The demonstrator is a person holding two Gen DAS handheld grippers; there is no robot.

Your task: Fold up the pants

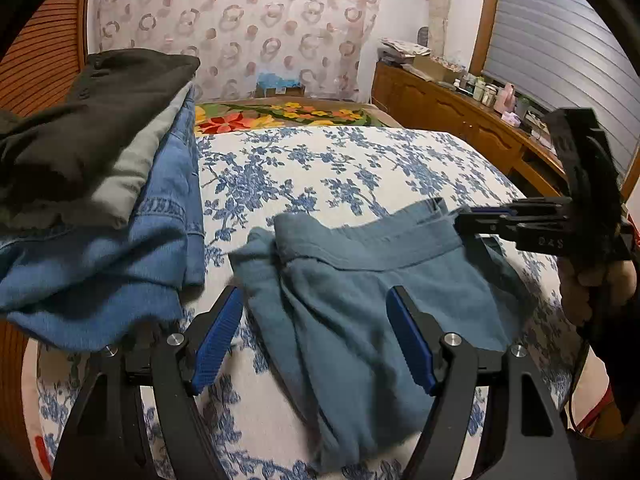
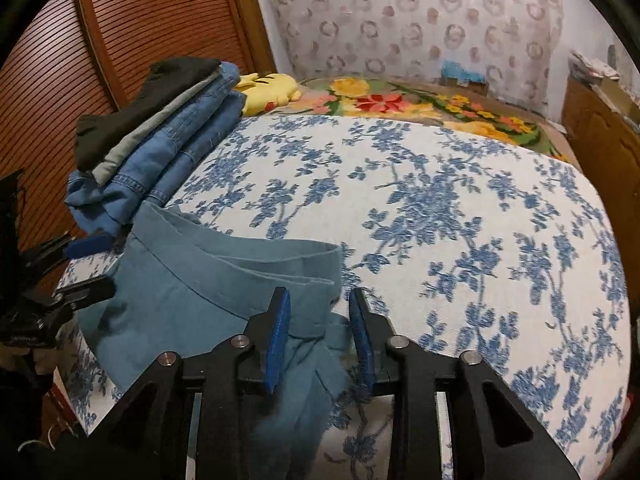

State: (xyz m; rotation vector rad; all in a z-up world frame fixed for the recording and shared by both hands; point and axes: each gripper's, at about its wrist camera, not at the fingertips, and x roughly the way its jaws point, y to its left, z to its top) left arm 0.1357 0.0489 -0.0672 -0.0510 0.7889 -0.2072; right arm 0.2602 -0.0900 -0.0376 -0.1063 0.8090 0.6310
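The left gripper [image 1: 316,332], black-framed with ribbed blue pads, stood wide apart above the rumpled teal-blue cotton pants [image 1: 360,320], gripping nothing. The pants lay bunched on the white bedspread printed with blue flowers [image 2: 440,208], waistband outward. The right gripper [image 2: 318,336] hovered at the garment's edge, its jaws narrow but parted, cloth below them unpinched. A stack of folded black, grey and denim clothes [image 2: 160,136] sat near the slatted wooden door [image 2: 120,20].
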